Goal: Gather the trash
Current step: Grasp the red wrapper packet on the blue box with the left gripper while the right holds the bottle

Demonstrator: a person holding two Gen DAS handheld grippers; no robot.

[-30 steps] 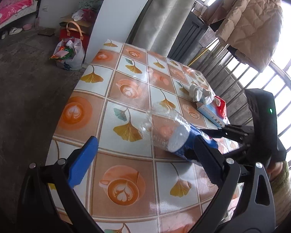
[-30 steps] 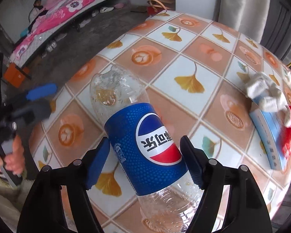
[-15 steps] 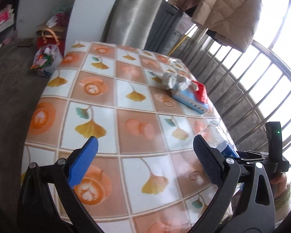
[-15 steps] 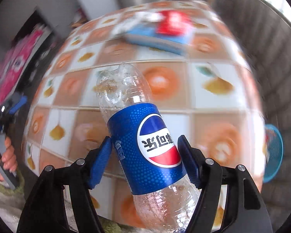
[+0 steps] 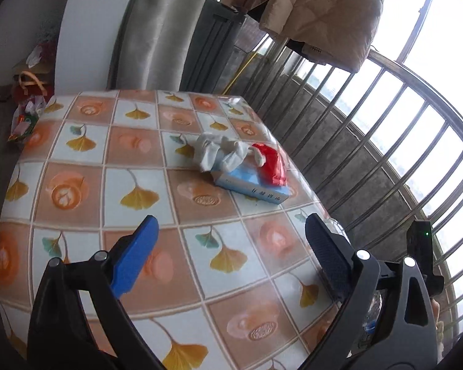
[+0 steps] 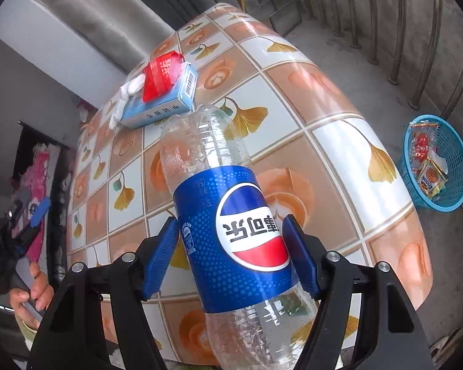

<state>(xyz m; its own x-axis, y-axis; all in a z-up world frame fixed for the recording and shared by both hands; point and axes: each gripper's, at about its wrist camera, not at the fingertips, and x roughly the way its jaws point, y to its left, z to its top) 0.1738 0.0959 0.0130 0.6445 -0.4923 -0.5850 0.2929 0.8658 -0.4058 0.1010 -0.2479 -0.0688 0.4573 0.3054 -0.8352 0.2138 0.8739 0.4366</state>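
Note:
My right gripper (image 6: 231, 257) is shut on an empty clear Pepsi bottle (image 6: 222, 215) with a blue label, held above the table's near right corner. A blue mesh basket (image 6: 456, 169) with wrappers in it stands on the floor to the right of the table. My left gripper (image 5: 231, 252) is open and empty above the patterned table (image 5: 86, 154). On the table lie a blue tissue box (image 5: 250, 186), a red wrapper (image 5: 271, 163) on top of it and crumpled white tissue (image 5: 219, 151). The box also shows in the right wrist view (image 6: 160, 104).
A metal railing (image 5: 370, 141) runs close along the table's right side. A padded coat (image 5: 318, 9) hangs above it. A curtain (image 5: 163, 30) and white wall stand behind the table. Bags (image 5: 27, 104) lie on the floor at far left.
My right gripper has carried the bottle off over the table's right edge, bringing the blue basket into view. My left gripper has turned right toward the tissue box, still open.

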